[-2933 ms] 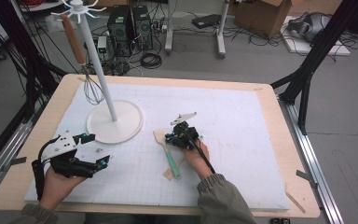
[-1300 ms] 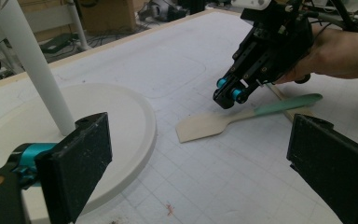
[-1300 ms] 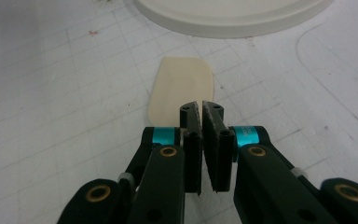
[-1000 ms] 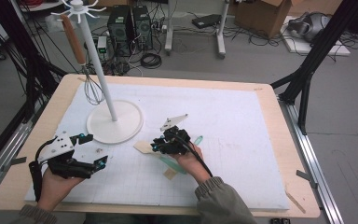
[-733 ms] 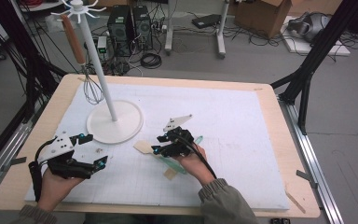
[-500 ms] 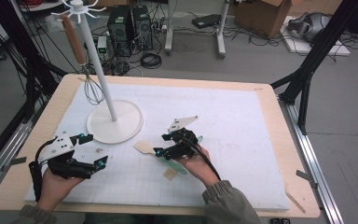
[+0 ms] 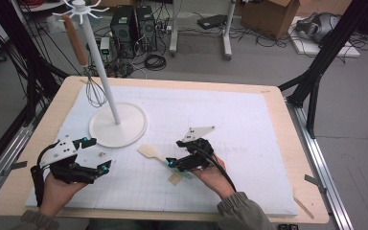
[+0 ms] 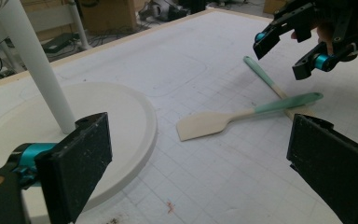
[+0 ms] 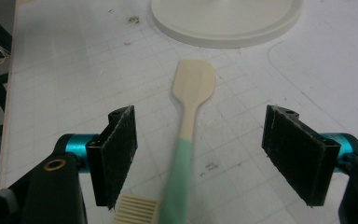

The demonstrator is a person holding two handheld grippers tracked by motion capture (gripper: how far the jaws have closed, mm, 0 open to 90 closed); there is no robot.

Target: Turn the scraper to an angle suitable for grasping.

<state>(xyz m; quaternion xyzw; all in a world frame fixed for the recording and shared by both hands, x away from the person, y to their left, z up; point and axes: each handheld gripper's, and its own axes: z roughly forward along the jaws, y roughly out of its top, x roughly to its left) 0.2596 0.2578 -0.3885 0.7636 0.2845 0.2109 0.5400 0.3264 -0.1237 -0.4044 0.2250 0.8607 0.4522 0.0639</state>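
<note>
A spatula (image 7: 149,152) with a pale wooden blade and a teal handle lies flat on the white mat, crossed over a second teal-handled utensil (image 8: 260,73) with a slotted wooden end (image 9: 131,208). My right gripper (image 7: 174,153) hovers over the spatula's handle (image 9: 177,183). Its jaws have just been opening and now stand wide, with the handle between them and neither pad touching it. My left gripper (image 7: 98,154) rests at the mat's near left, open and empty, and points toward the spatula (image 8: 200,126) and the right gripper (image 8: 303,44).
A white rack with a round base (image 7: 118,125) and an upright pole stands at the left of the mat. A whisk (image 7: 95,91) with a wooden handle hangs from its top. The wooden table edge (image 7: 297,143) frames the mat.
The right gripper has opened, let go of the spatula handle and drawn back a little toward the person. The spatula stays on the mat. The left gripper has kept still.
</note>
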